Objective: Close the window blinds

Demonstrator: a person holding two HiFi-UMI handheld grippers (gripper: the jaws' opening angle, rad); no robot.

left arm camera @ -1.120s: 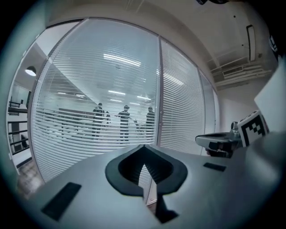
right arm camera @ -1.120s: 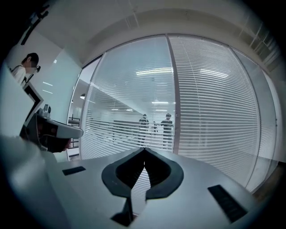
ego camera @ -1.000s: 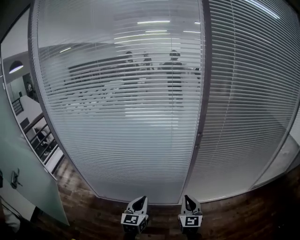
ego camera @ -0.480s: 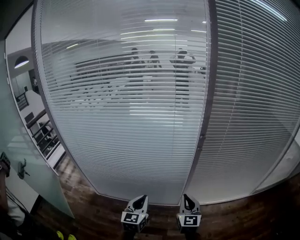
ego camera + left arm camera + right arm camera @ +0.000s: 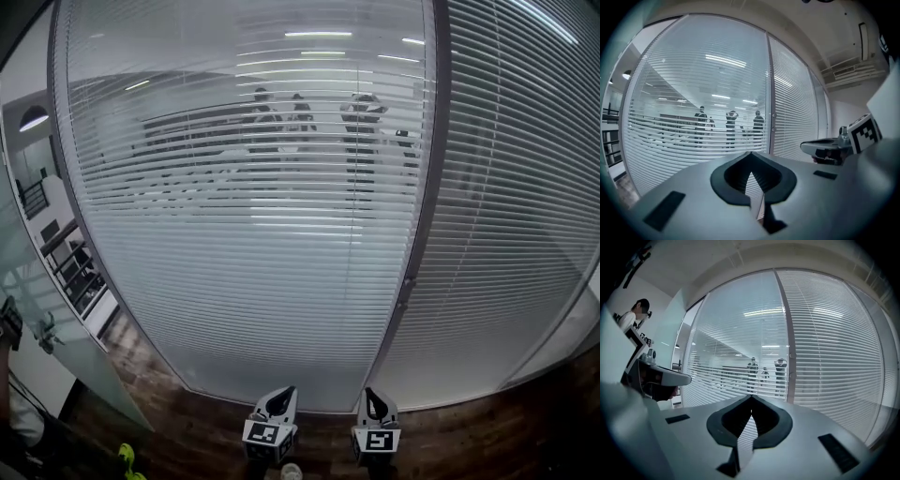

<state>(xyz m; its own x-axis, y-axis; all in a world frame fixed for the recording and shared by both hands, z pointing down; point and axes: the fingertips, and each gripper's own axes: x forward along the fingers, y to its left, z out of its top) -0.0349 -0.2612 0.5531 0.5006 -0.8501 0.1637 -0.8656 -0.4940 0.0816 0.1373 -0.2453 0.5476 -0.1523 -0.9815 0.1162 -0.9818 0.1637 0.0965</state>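
Both grippers are low at the bottom edge of the head view, side by side, well short of the glass wall. The left gripper (image 5: 281,399) has its jaws together, tips meeting, nothing between them. The right gripper (image 5: 372,399) is the same: jaws closed, empty. Each gripper's own view confirms it, left (image 5: 751,155) and right (image 5: 751,399).

The window blinds (image 5: 244,244) fill the wall's left pane from top edge to bottom edge. Their slats are tilted open, so 3 or so people (image 5: 361,122) show through them. The right pane's blinds (image 5: 511,206) look far denser, nearly shut. A grey post (image 5: 424,187) divides the 2 panes. A small knob (image 5: 405,281) sits on that post, a bit below mid height. Dark wood floor (image 5: 187,422) runs along the wall's bottom edge.

Handling, my read:
- The slats are thin and light and would kink easily.
- Ceiling lights reflect off the pane, so the slats probably sit behind glass and out of reach.
- Don't go for the slats. The knob on the post is the likely grip point, though I can't tell for sure that it drives the tilt.
- The knob is small, hard and probably slick, so pinch it square and turn gently.
- The jaws must open first.

The task is not started; the left pane needs closing.
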